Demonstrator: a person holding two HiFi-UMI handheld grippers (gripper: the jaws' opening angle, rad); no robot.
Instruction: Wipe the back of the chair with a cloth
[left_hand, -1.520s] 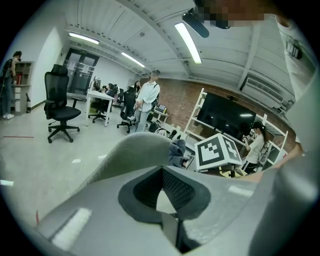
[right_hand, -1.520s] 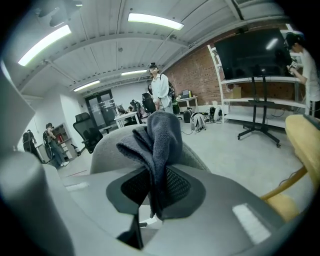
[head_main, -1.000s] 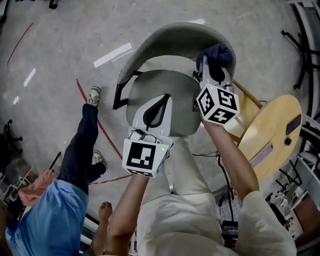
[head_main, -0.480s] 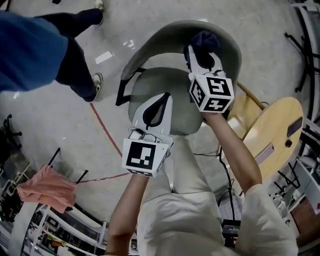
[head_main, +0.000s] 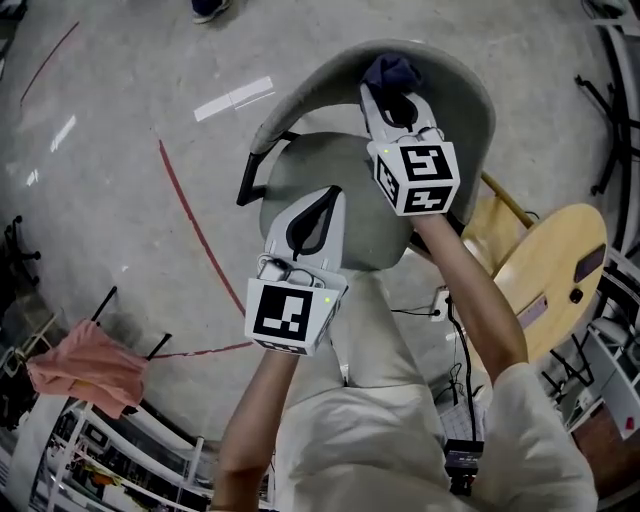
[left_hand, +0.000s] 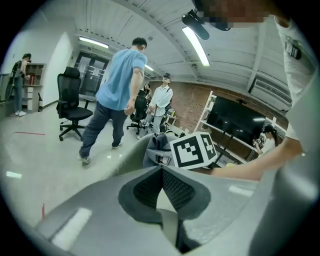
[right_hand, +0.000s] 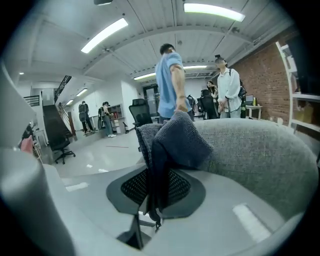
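A grey chair stands below me, its curved back (head_main: 455, 85) at the top of the head view and its seat (head_main: 350, 180) beneath. A dark blue cloth (head_main: 392, 72) lies on the upper edge of the back, with my right gripper (head_main: 393, 100) shut on it. In the right gripper view the cloth (right_hand: 175, 140) bunches between the jaws against the grey back (right_hand: 260, 150). My left gripper (head_main: 325, 197) hovers over the seat, shut and holding nothing. The left gripper view shows the cloth (left_hand: 155, 147) and the chair back (left_hand: 127, 157) ahead.
A round wooden table (head_main: 545, 270) stands close on the right of the chair. A pink cloth (head_main: 85, 370) hangs on a rack at lower left. A red line (head_main: 190, 225) crosses the floor. A person in a blue shirt (left_hand: 117, 95) walks beyond the chair, near a black office chair (left_hand: 72, 102).
My right gripper has slid the cloth leftward along the top of the chair back. The person in blue has walked out of the head view. The left gripper has stayed put.
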